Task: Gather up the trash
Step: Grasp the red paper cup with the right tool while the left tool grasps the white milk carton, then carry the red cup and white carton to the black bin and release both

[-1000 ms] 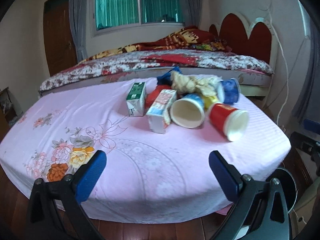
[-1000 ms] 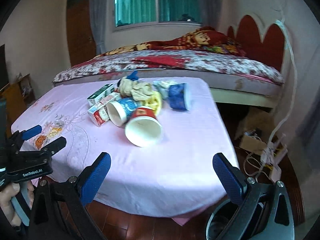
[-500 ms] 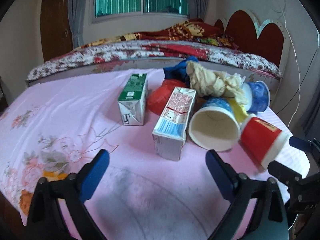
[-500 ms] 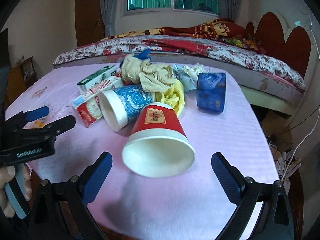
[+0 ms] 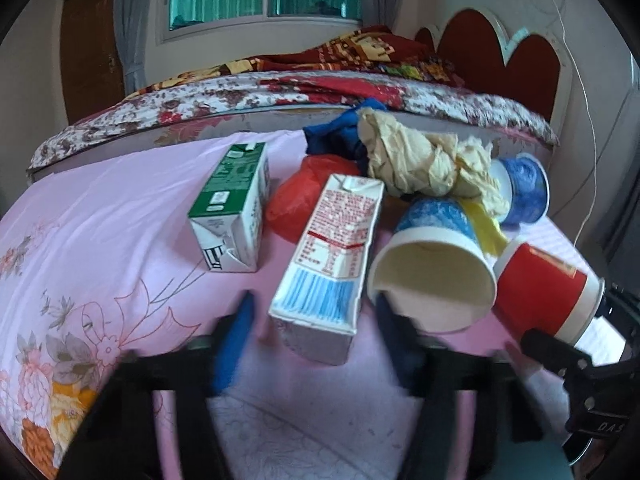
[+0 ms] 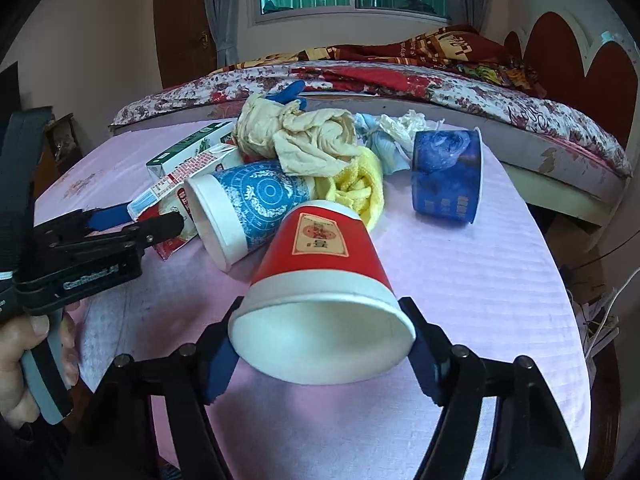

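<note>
Right tool (image 6: 322, 356) pads flank the red cup's (image 6: 320, 276) rim, contact unclear; left tool (image 5: 316, 340), open, straddles the red-and-white carton (image 5: 332, 256) on the worktop (image 6: 480, 280).

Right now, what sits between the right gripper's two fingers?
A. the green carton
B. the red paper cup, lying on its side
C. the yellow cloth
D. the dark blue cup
B. In the right wrist view the right gripper has its blue pads on either side of the red paper cup, which lies on its side, mouth toward the camera; whether they press it cannot be told.
</note>
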{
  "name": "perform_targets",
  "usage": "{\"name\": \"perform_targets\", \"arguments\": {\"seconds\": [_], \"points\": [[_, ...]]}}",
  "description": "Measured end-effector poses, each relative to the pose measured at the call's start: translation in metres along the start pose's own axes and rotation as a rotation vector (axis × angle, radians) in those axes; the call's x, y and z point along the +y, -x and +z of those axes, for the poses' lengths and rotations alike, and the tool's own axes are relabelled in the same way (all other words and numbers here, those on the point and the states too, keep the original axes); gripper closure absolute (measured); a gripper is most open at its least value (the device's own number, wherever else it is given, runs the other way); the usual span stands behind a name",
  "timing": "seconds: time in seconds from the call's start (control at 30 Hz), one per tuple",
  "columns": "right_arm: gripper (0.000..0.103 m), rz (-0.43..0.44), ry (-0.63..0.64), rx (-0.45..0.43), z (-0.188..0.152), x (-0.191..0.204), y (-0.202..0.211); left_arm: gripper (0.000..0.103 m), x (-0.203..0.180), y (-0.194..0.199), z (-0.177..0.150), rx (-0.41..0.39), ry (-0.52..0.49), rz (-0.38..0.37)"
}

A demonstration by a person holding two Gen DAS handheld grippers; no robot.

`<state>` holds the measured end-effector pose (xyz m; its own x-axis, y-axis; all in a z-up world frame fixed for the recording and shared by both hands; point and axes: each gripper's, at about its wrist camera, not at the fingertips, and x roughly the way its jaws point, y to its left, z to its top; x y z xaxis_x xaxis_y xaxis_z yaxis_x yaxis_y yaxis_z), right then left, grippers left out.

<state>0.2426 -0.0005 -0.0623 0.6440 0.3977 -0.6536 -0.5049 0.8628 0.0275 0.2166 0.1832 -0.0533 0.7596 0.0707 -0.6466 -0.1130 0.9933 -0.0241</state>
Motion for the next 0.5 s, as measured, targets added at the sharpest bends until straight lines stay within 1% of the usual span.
{"name": "perform_targets", "arguments": {"seconds": [0.07, 0.1, 0.13, 0.2, 0.3, 0.37, 0.5], "points": [[0.036, 0.005, 0.000, -0.004, 0.000, 0.001, 0.002, 0.067, 0.002, 0.001, 0.000, 0.005, 0.016, -0.018], [0.040, 0.006, 0.001, -0.006, 0.000, 0.001, 0.004, 0.067, 0.004, 0.003, -0.001, 0.005, 0.019, -0.019], [0.047, 0.006, 0.001, -0.012, 0.000, 0.000, 0.006, 0.068, 0.004, 0.004, -0.001, 0.003, 0.016, -0.013], [0.052, 0.014, -0.002, -0.015, 0.001, 0.000, 0.010, 0.068, 0.006, 0.009, -0.002, -0.005, 0.016, -0.004], [0.055, 0.017, 0.011, -0.013, -0.002, 0.002, 0.015, 0.068, 0.012, 0.019, -0.006, -0.025, 0.032, 0.006], [0.055, 0.029, 0.020, -0.028, -0.004, 0.005, 0.023, 0.068, 0.015, 0.029, -0.007, -0.042, 0.035, 0.019], [0.055, 0.027, 0.036, -0.052, -0.006, 0.008, 0.038, 0.068, 0.013, 0.048, -0.010, -0.079, 0.005, 0.049]]}}
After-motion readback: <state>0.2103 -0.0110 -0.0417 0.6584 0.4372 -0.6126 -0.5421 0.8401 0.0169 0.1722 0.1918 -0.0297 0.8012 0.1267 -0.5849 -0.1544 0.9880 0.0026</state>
